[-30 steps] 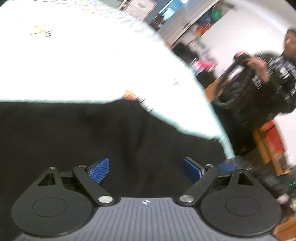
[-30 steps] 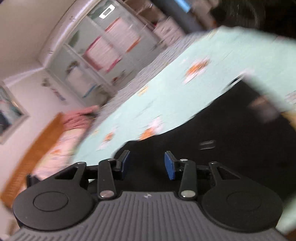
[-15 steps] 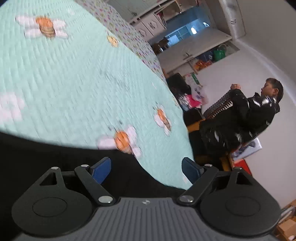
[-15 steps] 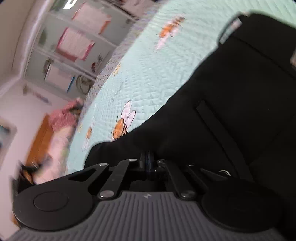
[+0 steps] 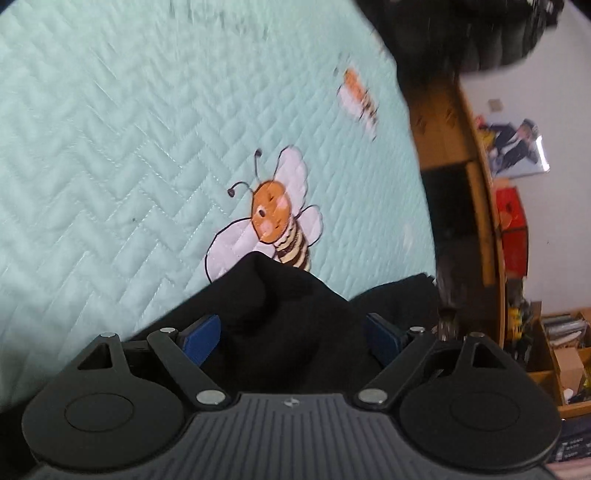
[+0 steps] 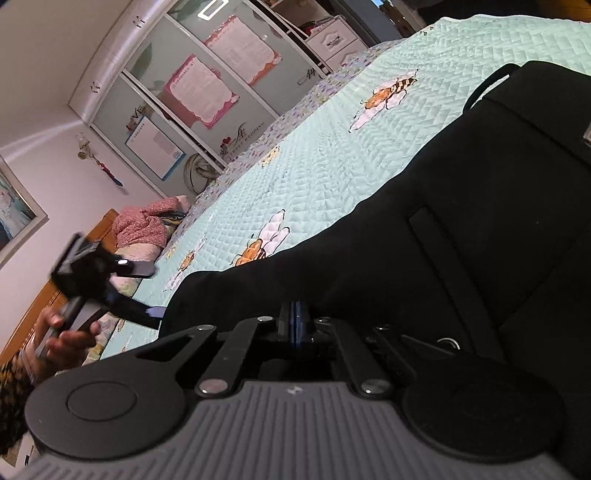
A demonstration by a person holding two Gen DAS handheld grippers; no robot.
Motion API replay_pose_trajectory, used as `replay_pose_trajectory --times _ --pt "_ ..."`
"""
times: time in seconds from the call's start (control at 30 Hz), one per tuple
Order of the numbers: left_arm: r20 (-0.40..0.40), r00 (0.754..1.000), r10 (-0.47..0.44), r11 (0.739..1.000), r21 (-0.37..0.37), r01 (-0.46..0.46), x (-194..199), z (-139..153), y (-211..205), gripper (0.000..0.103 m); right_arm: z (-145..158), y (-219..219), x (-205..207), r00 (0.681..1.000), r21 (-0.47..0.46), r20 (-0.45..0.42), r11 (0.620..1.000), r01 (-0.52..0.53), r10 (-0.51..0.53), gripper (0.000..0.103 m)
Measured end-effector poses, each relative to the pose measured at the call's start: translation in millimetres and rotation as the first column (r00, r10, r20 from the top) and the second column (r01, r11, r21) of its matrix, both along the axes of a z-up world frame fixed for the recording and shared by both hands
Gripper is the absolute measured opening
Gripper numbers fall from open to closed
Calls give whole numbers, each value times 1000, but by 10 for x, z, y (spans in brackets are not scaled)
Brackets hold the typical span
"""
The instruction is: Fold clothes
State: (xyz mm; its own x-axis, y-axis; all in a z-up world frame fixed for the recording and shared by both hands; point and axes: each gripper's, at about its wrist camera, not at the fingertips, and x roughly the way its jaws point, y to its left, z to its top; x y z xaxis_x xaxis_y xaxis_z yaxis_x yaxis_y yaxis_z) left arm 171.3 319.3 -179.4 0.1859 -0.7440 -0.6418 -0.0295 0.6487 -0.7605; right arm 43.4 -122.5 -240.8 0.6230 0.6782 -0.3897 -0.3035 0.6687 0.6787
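Note:
A black garment (image 6: 461, 240) lies spread on a mint-green quilt (image 6: 332, 147) printed with bees. My right gripper (image 6: 297, 321) is shut on the garment's near edge, its blue pads pressed together over the cloth. In the left wrist view a bunched corner of the black garment (image 5: 280, 295) rises between the fingers of my left gripper (image 5: 291, 332), which stands wide open; the blue pads (image 5: 203, 338) do not press the cloth. The right wrist view also shows the left gripper (image 6: 96, 280) at the garment's far corner, held by a hand (image 6: 62, 339).
The quilt (image 5: 110, 147) stretches bare beyond the corner. A wooden bed frame (image 5: 476, 184) and shelves lie past the bed's edge, with a person in dark clothes (image 5: 461, 29) beyond. A pink bundle (image 6: 144, 221) sits by the headboard; a wardrobe (image 6: 203, 92) stands behind.
My right gripper closed on the garment's edge and stays shut. My left gripper swung down to the garment's corner, so the cloth now bulges between its open fingers.

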Motion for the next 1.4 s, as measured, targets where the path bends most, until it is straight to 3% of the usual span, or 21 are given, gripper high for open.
replay_pose_trajectory --times 0.07,0.17,0.23,0.33,0.43,0.5,0.57,0.63,0.73,0.93,1.17,1.3,1.33,1.37,1.4 --pt "-47 996 -80 994 -74 77 68 -98 -73 88 -7 14 -9 1000 2 4 1000 1 -1 2" --pt "-104 968 -228 961 -186 206 185 -228 -309 89 -12 23 -17 1000 5 11 1000 3 -3 2" --pt "-122 957 -265 950 -201 237 239 -323 -442 89 -16 28 -25 1000 6 16 1000 3 -4 2" --pt "-71 987 -144 948 -296 117 291 -365 -421 89 -30 21 -41 1000 15 23 1000 4 -4 2" --pt "-54 997 -45 929 -370 22 249 -509 -353 88 -39 16 -52 1000 26 27 1000 4 -4 2" --pt "-32 999 3 918 -397 -15 168 -589 -300 81 -41 14 -60 1000 29 31 1000 4 -5 2" --pt "-32 999 20 917 -398 -31 115 -646 -242 69 -45 9 -74 999 37 36 999 3 -5 2" --pt "-53 998 36 918 -392 -54 90 -712 -187 45 -41 10 -82 999 41 36 999 3 -5 3" --pt "-72 997 40 939 -338 -62 79 -682 -145 31 -31 13 -89 999 43 35 999 4 -6 3" --pt "-50 997 62 970 -234 -72 89 -580 -210 21 222 -24 -3 1000 25 29 1000 10 -11 6" --pt "-34 994 100 976 -190 -104 61 -563 -211 17 659 -127 172 999 2 30 1000 17 -17 26" --pt "-11 992 128 978 -165 -128 23 -549 -234 16 472 -316 361 1000 44 -6 999 30 -30 33" --pt "-5 991 136 978 -162 -135 10 -552 -228 16 413 -367 411 999 56 -16 998 34 -33 30" --pt "0 990 144 977 -159 -142 -3 -556 -222 16 353 -418 461 999 68 -27 997 38 -36 0" --pt "4 989 150 976 -159 -147 -14 -566 -207 16 294 -469 511 999 80 -37 996 42 -39 0"
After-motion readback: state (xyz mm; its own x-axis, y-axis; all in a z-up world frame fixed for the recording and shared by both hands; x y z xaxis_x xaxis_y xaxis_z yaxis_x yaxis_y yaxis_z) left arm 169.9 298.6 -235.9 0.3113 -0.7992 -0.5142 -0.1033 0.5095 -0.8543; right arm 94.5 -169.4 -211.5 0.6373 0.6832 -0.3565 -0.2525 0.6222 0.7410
